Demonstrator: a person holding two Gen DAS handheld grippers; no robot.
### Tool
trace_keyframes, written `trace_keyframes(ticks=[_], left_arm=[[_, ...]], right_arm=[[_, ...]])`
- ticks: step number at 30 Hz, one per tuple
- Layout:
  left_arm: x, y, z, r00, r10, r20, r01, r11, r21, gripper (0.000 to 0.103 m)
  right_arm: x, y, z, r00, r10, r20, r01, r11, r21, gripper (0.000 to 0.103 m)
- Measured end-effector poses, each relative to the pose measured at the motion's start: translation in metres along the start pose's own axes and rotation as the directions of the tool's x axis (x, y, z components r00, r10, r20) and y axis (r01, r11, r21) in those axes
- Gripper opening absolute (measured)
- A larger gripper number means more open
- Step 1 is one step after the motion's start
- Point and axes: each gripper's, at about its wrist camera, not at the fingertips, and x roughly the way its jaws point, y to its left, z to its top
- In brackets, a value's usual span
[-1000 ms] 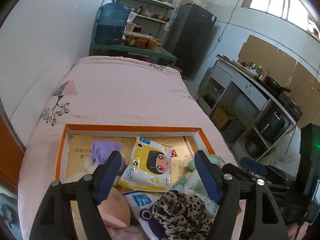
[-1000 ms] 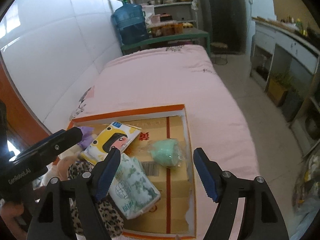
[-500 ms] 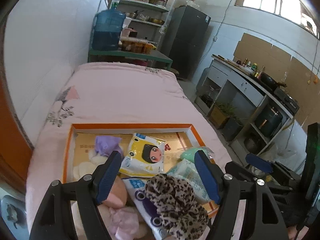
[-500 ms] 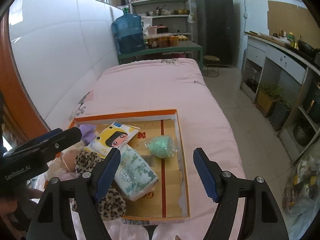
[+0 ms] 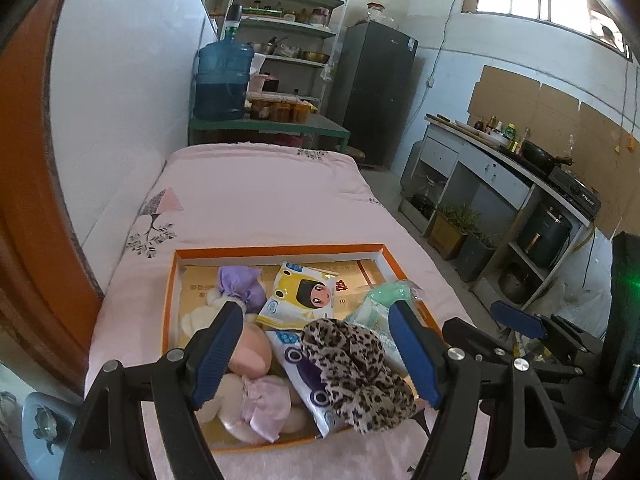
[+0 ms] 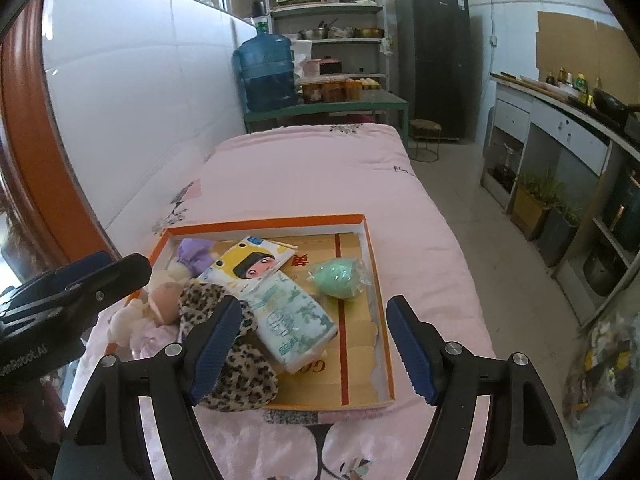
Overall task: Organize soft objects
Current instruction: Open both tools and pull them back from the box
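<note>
Both grippers hang wide open and empty above an orange-rimmed cardboard box (image 6: 370,264) of soft goods on a pink bed (image 5: 256,196). The left gripper (image 5: 316,354), jaws fully spread, is raised over the box's near left part, its blue pads framing a leopard-print cloth (image 5: 356,372) without touching it; the right gripper (image 6: 314,350), equally spread, is poised over the near edge of the box, the same cloth (image 6: 230,354) behind its left pad. Inside the box lie a yellow cartoon tissue pack (image 6: 250,266), a green-patterned tissue pack (image 6: 292,316) beside it, a mint-green wrapped sponge (image 6: 338,274) well apart towards the right wall, a purple pouch (image 6: 194,254) at the far left corner and a plush doll (image 5: 248,396) against the near left wall. Compared with a second ago, both grippers have drawn back and upward: the whole box, then partly cut off below, now shows in each view, and the contents lie as they did.
</note>
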Motion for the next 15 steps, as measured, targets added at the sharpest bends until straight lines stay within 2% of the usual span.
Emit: trace_keyframes(ticks=[7,15], left_arm=[[-0.026,-0.003,-0.010,1.000,0.016,0.018,-0.016,1.000,-0.005,0.075],[-0.056,-0.001,-0.024,0.997,0.054,0.052,-0.053,0.998,-0.036,0.075]], right_arm=[[-0.025,0.008,-0.007,1.000,0.027,0.013,-0.028,0.999,0.027,0.076],[-0.048,0.021,-0.019,0.999,0.021,0.027,-0.022,1.000,0.014,0.076]])
